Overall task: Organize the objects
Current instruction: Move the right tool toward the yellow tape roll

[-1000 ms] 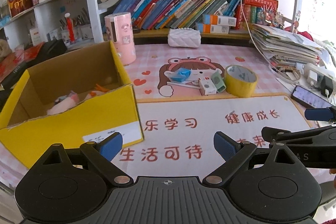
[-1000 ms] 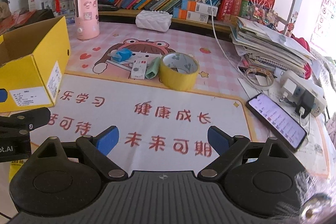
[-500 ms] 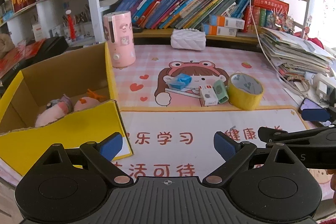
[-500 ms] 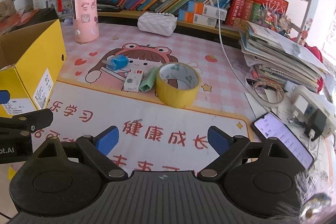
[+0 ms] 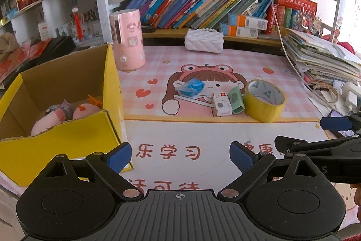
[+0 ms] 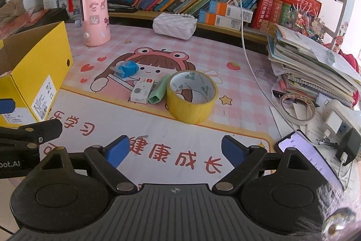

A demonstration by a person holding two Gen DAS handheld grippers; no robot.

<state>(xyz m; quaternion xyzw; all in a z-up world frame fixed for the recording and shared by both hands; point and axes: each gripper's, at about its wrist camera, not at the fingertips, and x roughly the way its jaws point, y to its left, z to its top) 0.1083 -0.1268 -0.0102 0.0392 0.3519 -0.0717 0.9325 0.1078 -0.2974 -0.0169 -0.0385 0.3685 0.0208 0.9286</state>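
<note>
On the pink desk mat lie a yellow tape roll (image 5: 264, 103) (image 6: 191, 98), a small white box (image 5: 221, 104) (image 6: 142, 90), a green item (image 5: 235, 99) (image 6: 159, 92) and a blue packet (image 5: 190, 87) (image 6: 128, 68). An open yellow cardboard box (image 5: 56, 146) (image 6: 40, 78) at the left holds plush toys (image 5: 58, 114). My left gripper (image 5: 180, 157) hovers open beside the box's near corner. My right gripper (image 6: 175, 150) is short of the tape roll. Its jaws are closing a little, still wide, with nothing between them.
A pink canister (image 5: 128, 46) and a white quilted case (image 5: 204, 40) stand at the mat's far side, below shelves of books. At the right are a paper stack (image 6: 315, 67), a phone (image 6: 309, 162), chargers (image 6: 338, 123) and a hanging white cable (image 6: 246, 37).
Both grippers have moved forward over the mat, so the tape roll and small items look nearer and larger. The yellow box has slid toward the left edge of both views.
</note>
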